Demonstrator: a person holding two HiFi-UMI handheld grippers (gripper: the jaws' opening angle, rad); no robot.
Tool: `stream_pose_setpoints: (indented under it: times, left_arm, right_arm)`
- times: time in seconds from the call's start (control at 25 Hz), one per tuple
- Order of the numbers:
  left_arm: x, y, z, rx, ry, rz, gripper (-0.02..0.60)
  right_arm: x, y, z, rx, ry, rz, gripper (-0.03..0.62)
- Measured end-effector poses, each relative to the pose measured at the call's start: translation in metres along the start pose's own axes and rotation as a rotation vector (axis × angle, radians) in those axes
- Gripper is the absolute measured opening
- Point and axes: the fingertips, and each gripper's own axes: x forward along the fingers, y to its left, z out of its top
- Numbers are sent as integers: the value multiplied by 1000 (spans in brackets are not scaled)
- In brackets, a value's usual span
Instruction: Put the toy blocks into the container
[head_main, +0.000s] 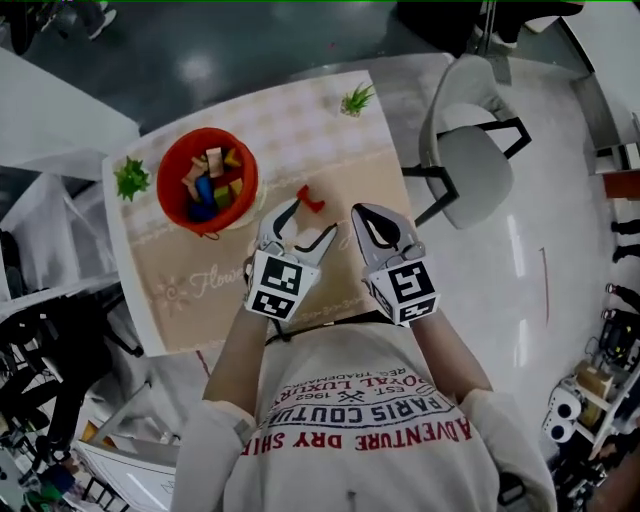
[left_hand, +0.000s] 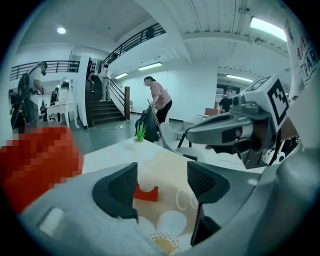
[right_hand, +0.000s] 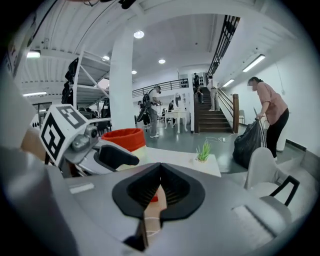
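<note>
Patterned cloth covered the worktop (head_main: 200, 290), which stood on a glossy floor in an open hall.

**Task item.** One red block (head_main: 310, 199), notched on its upper edge, lay on the cloth, well apart from the container (head_main: 176, 158) to its left. In the left gripper view the red block (left_hand: 145, 192) sat ahead of the jaws, closer to the left pad than to the right.

**Hand-held grippers.** The left hand-held gripper (head_main: 305, 225) had its jaws wide apart and held nothing. The right hand-held gripper (head_main: 368, 222) had its jaws together and was empty, positioned just beside the left one.

**Likely faults.**
- Off-centre approach: one pad would probably meet the block first and push or twist it instead of clamping it.
- Low, notched profile: a grip taken too high could slip off.
- Close spacing of the two tools: contact between them could knock the approach off line.
- Distance to the container: a weak grip might drop the block short of the rim.

**Count.**
- Loose blocks: one.
- Containers: one, red, holding several blocks (head_main: 212, 178); exact number not readable.
- Hand-held grippers: two.
- Small green plants (head_main: 131, 178): two.
- Chairs (head_main: 470, 150): one.
</note>
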Motion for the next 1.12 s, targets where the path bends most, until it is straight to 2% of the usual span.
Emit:
stream_pose_setpoints:
  times: [0.32, 0.48, 0.72, 0.84, 0.92, 1.12]
  left_arm:
    - [49, 19, -51, -28, 150, 13, 351]
    - [65, 29, -65, -42, 182, 11, 367]
    - [86, 33, -89, -46, 233, -37, 388]
    - [92, 34, -95, -55, 247, -37, 382]
    - [92, 39, -94, -65, 245, -9, 318]
    - [89, 37, -92, -47, 239, -19, 318]
  right_arm:
    - [5, -28, -32, 69, 58, -31, 2]
    - [16, -32, -48, 95, 83, -26, 2]
    - [30, -40, -62, 102, 98, -30, 2]
    - [32, -44, -65, 112, 101, -39, 2]
    - [31, -44, -67, 113, 106, -40, 2]
    - [24, -47, -70, 113, 120, -47, 2]
